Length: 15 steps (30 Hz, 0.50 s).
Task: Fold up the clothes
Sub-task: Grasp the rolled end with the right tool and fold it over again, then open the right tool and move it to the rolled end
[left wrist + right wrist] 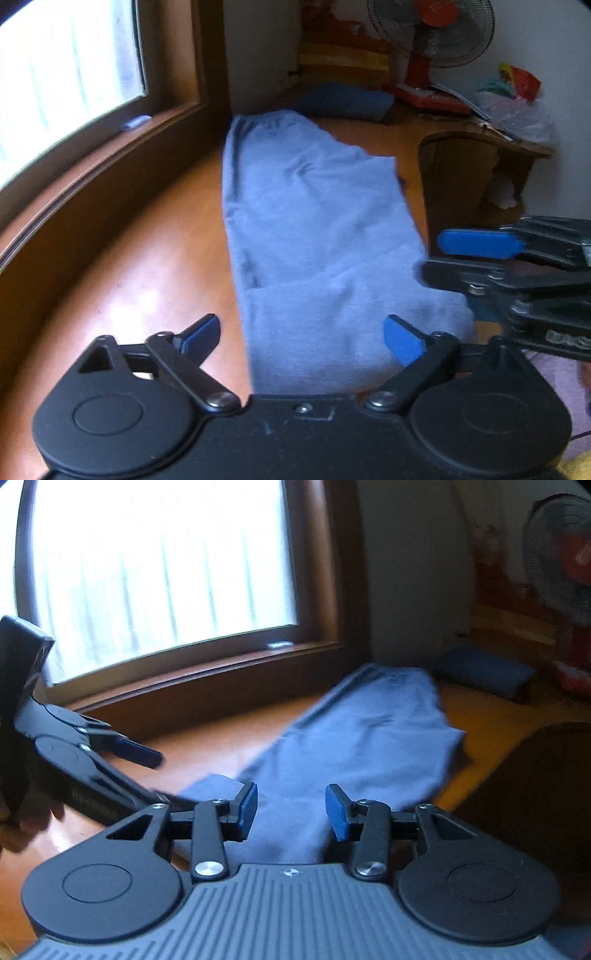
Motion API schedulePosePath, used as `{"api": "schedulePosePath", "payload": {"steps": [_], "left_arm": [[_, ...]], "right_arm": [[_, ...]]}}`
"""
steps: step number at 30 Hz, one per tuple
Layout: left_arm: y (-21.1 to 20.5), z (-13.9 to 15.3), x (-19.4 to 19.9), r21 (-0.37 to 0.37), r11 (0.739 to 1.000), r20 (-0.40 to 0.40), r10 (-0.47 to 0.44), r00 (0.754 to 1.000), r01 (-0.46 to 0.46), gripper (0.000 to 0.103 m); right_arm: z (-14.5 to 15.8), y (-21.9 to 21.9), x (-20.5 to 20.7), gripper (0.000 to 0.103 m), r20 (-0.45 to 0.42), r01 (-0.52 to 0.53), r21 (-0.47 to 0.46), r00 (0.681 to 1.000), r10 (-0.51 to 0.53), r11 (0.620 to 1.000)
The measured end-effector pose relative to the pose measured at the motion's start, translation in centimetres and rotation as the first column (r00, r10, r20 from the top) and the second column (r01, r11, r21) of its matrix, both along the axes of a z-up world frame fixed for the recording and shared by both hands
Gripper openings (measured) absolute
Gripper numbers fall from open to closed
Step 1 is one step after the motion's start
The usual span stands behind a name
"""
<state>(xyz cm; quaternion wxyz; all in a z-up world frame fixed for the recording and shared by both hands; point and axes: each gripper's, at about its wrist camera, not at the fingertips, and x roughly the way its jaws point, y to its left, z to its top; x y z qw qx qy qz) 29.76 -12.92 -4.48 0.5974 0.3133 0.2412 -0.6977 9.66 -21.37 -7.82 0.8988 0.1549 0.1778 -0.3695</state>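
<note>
My left claw [301, 334] gapes wide, my right claw [291, 808] half-open, both holding nothing; the folded blue trousers [310, 229] lie on the wooden floor [140, 266] toward twelve o'clock.

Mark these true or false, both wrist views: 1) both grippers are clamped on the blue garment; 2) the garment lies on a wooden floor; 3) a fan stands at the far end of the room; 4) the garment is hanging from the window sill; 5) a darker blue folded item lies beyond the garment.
1) False. The left gripper and right gripper both stand open, with no cloth pinched.
2) True. The blue garment lies flat on the wooden floor.
3) True. The fan stands there.
4) False. It lies on the floor beside the window.
5) True. The dark blue item lies beyond it.
</note>
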Motion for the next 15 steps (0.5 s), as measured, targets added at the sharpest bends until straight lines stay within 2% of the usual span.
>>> {"api": "schedulePosePath", "payload": {"steps": [3, 5, 8, 10, 12, 15], "left_arm": [[-0.7, -1.9, 0.0, 0.061, 0.998, -0.031, -0.010, 0.999, 0.011, 0.093], [-1.1, -2.7, 0.3, 0.086, 0.996, -0.060, 0.002, 0.998, 0.003, 0.098], [-1.0, -2.7, 0.7, 0.092, 0.996, -0.078, 0.011, 0.997, -0.003, 0.097], [-0.6, -2.4, 0.7, 0.081, 0.997, -0.049, 0.001, 0.999, 0.003, 0.097], [0.2, -2.3, 0.7, 0.081, 0.997, -0.010, 0.000, 1.000, 0.001, 0.097], [1.2, -2.4, 0.9, 0.085, 0.996, 0.025, 0.003, 1.000, -0.005, 0.097]], "right_arm": [[-2.6, -2.2, 0.4, 0.040, -0.025, 0.019, 0.127, 1.000, -0.016, 0.992], [-3.4, -2.2, 0.4, 0.041, -0.034, 0.013, 0.106, 0.999, -0.009, 0.994], [-2.4, -1.0, 0.7, 0.042, -0.068, 0.034, 0.054, 0.997, -0.030, 0.998], [-1.6, 0.2, 0.7, 0.048, -0.077, 0.054, 0.007, 0.996, -0.053, 0.999], [-1.0, 1.2, -0.1, 0.059, -0.069, 0.068, -0.018, 0.995, -0.070, 0.997], [-1.1, 2.6, -1.1, 0.062, -0.067, 0.100, -0.023, 0.993, -0.101, 0.995]]}}
